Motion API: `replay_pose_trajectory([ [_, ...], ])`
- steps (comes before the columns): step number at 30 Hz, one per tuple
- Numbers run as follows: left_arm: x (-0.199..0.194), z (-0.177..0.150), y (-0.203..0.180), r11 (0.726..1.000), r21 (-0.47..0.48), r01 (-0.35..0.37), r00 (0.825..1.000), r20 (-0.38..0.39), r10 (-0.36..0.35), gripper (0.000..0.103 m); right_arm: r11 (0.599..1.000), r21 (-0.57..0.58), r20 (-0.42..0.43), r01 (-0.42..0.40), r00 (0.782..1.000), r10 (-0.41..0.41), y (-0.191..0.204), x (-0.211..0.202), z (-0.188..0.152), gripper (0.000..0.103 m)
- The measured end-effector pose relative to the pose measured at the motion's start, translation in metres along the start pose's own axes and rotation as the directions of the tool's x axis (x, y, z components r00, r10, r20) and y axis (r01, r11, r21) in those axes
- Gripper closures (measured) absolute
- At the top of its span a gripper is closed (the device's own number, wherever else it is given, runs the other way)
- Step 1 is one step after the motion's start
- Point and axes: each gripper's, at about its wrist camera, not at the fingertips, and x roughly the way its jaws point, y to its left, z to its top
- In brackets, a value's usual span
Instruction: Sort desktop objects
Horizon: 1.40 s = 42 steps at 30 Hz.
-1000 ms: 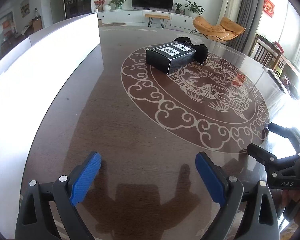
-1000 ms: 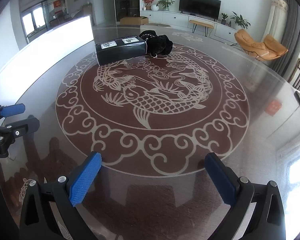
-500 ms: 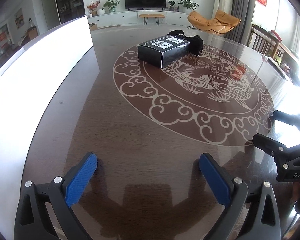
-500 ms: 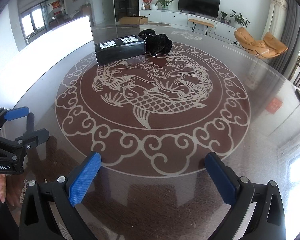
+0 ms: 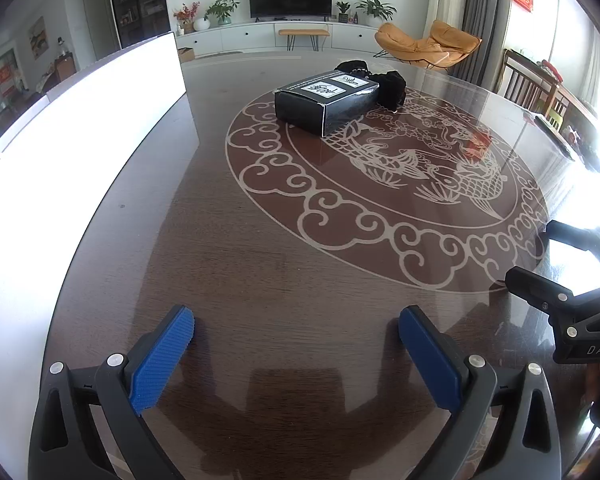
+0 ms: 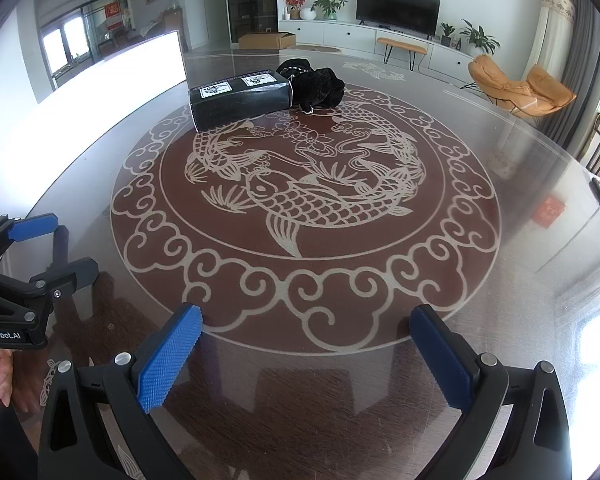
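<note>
A big round table w/ a glossy dark wood top fills both views; a pale koi-and-cloud medallion is inlaid at its centre, ahead of both claws. A tall white panel stands along the table's edge, to the left of the left claw and further left of the right one.

Far ahead of both claws, on the medallion's far rim, lies a black rectangular box w/ two white printed labels on top. A crumpled black fabric bundle sits touching the box's far right end. Both are well apart from either claw.

Left gripper: blue-padded jaws spread fully wide, nothing between them, hovering over bare wood near the table's near edge. Right gripper: jaws likewise wide apart, empty, over the near rim of the medallion. Each claw shows at the side of the other's view, so they sit side by side, near but not touching. Fingertips of the person's hand show under the left gripper's handle.
</note>
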Motion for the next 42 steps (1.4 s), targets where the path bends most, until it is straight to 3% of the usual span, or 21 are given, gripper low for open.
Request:
replay_pose_trajectory([
  [14, 0.002, 0.004, 0.000, 1.000, 0.020, 0.020, 1.000, -0.006, -0.020, 0.000, 1.000, 0.000, 0.000, 0.000, 1.000, 0.000, 0.000, 0.000, 0.000, 0.000],
  [16, 0.011, 0.017, -0.001, 0.992, 0.100, 0.072, 0.997, -0.010, -0.071, 0.000, 1.000, 0.000, 0.000, 0.000, 1.000, 0.000, 0.000, 0.000, 0.000, 0.000],
  [19, 0.031, 0.048, 0.002, 0.961, 0.227, 0.160, 0.987, -0.030, -0.158, 0.000, 1.000, 0.000, 0.000, 0.000, 1.000, 0.000, 0.000, 0.000, 0.000, 0.000],
  [22, 0.054, 0.082, 0.004, 0.934, 0.293, 0.206, 0.979, -0.053, -0.199, 0.000, 1.000, 0.000, 0.000, 0.000, 1.000, 0.000, 0.000, 0.001, 0.000, 0.000],
  [28, 0.093, 0.144, -0.008, 0.935, 0.293, 0.198, 0.980, -0.071, -0.185, 0.000, 1.000, 0.000, 0.000, 0.000, 1.000, 0.000, 0.000, 0.000, 0.000, 0.000],
  [32, 0.111, 0.174, -0.023, 0.953, 0.280, 0.118, 0.993, -0.029, -0.115, 0.000, 1.000, 0.000, 0.000, 0.000, 1.000, 0.000, 0.000, 0.000, 0.000, 0.000],
  [34, 0.118, 0.183, -0.024, 0.960, 0.253, 0.121, 0.993, -0.034, -0.116, 0.000, 1.000, 0.000, 0.000, 0.000, 1.000, 0.000, 0.000, 0.000, 0.000, 0.000],
  [35, 0.119, 0.184, -0.021, 0.965, 0.225, 0.133, 0.991, -0.028, -0.130, 0.010, 1.000, 0.000, 0.000, 0.000, 1.000, 0.000, 0.000, 0.000, 0.000, 0.000],
  [36, 0.115, 0.183, -0.016, 0.971, 0.188, 0.150, 0.988, -0.006, -0.151, 0.031, 1.000, 0.000, 0.000, 0.000, 1.000, 0.000, 0.000, 0.000, 0.000, 0.000],
  [37, 0.112, 0.180, -0.013, 0.977, 0.167, 0.131, 0.991, 0.013, -0.135, 0.039, 1.000, 0.000, 0.000, 0.000, 1.000, 0.000, 0.000, 0.000, 0.000, 0.000],
  [38, 0.108, 0.176, -0.008, 0.982, 0.149, 0.116, 0.992, 0.024, -0.121, 0.045, 1.000, 0.000, 0.000, 0.000, 1.000, 0.000, 0.000, 0.000, 0.000, 0.000],
  [42, 0.081, 0.133, 0.015, 0.997, 0.071, 0.042, 0.998, 0.045, -0.046, 0.045, 1.000, 0.000, 0.000, 0.000, 1.000, 0.000, 0.000, 0.000, 0.000, 0.000],
])
